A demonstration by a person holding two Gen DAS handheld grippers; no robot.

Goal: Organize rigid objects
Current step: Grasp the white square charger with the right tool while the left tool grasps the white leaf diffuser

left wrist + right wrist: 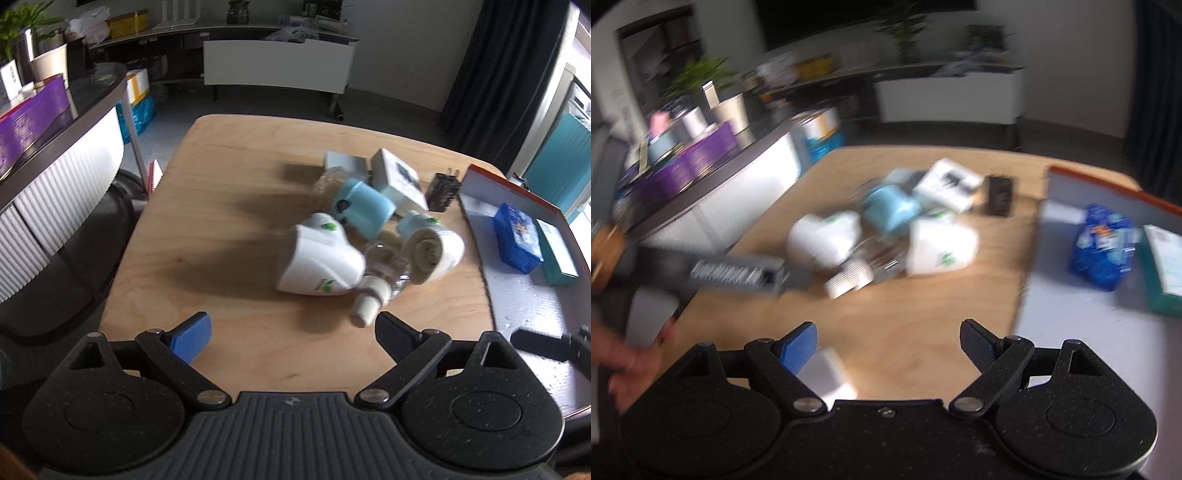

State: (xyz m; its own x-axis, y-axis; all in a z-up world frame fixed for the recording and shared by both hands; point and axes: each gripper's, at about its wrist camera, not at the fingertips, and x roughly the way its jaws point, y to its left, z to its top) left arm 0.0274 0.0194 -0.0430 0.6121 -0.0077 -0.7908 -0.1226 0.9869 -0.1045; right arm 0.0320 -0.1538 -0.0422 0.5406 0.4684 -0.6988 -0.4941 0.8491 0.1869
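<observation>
A heap of rigid items lies mid-table: a white container with a green leaf mark (317, 258) (823, 240), a clear bottle with a ribbed white cap (369, 299), a light blue cup (362, 206) (890, 210), a white box (397, 179) (947, 184) and a black adapter (443, 192) (999, 195). My left gripper (291, 332) is open just short of the bottle cap, holding nothing. My right gripper (888, 341) is open over bare wood near the tray's left edge. The right wrist view is motion-blurred.
A shallow orange-rimmed tray (517, 306) (1071, 317) on the table's right side holds a blue packet (517, 236) (1102, 243) and a teal box (557, 254) (1165, 266). A hand (628, 362) grips a grey tool body (738, 275) at left. A counter (55, 166) stands left of the table.
</observation>
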